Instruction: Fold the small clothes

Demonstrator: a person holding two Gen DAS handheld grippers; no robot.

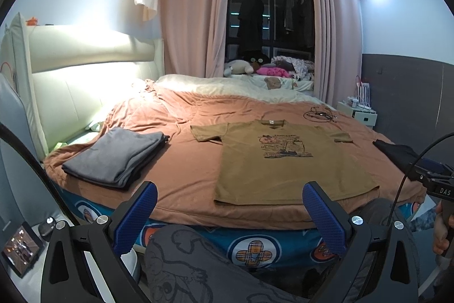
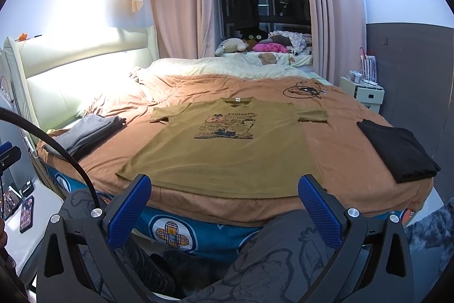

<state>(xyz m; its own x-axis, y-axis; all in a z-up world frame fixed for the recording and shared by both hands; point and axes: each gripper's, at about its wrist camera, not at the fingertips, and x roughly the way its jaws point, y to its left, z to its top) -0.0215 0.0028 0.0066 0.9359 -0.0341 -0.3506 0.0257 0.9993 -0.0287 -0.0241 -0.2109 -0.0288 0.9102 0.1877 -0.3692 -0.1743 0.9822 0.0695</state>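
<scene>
An olive-brown T-shirt [image 1: 283, 161] with a dark print lies spread flat, front up, on the orange bedspread [image 1: 176, 149], its hem toward me. It also shows in the right wrist view [image 2: 224, 149]. My left gripper [image 1: 229, 195] is open and empty, held back from the bed's near edge, left of the shirt's hem. My right gripper [image 2: 224, 186] is open and empty, just short of the hem's middle. The right gripper's body shows at the right edge of the left wrist view [image 1: 434, 178].
A folded grey garment [image 1: 116, 158] lies on the bed's left side, a folded black one [image 2: 397, 152] on its right. Black cables [image 2: 305, 90] lie beyond the shirt. My knees [image 2: 283, 252] are below the bed edge. A phone [image 2: 27, 213] lies on the left side table.
</scene>
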